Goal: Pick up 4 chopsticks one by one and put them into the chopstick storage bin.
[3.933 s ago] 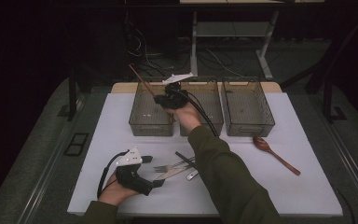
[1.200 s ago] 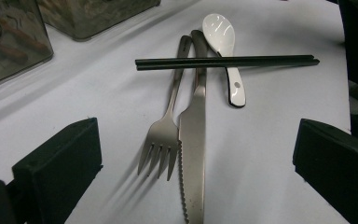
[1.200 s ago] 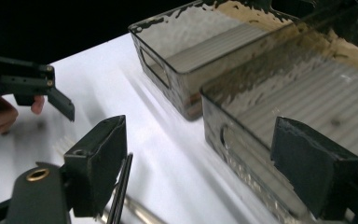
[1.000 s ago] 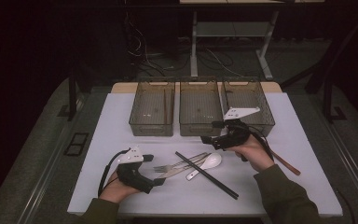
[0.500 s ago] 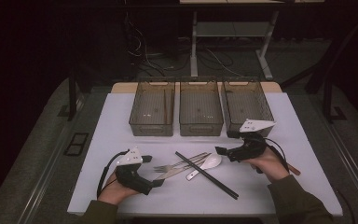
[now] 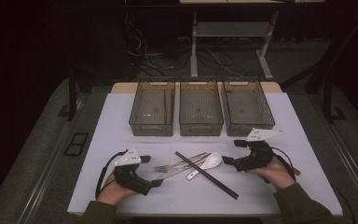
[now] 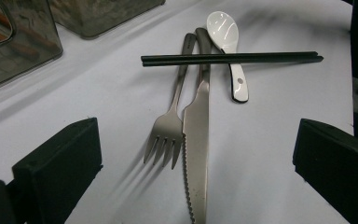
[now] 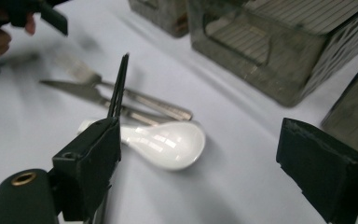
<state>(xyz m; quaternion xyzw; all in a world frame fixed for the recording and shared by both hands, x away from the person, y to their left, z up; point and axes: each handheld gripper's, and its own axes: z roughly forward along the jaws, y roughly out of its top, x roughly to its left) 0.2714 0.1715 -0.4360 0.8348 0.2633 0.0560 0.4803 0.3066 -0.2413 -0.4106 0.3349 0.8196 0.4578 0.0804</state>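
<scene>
Right gripper [image 8: 196,154], jaws apart, nearing white spoon [image 8: 168,142] just ahead: best straddled at bowl, clear of chopsticks [image 8: 118,88].

I am wearing olive-green long sleeves [image 6: 303,205] and gripping a black handheld tool in each hand. My left gripper [image 6: 156,183] and right gripper [image 6: 227,162] are each carrying a pale grey three-cornered plate [image 6: 261,134] on top and trailing a black cable [image 6: 103,170]. Blocky, matte black jaw pads [image 8: 324,179] are showing on both, and a brass-coloured ringed hole [image 8: 24,178] is glinting beside one.
</scene>
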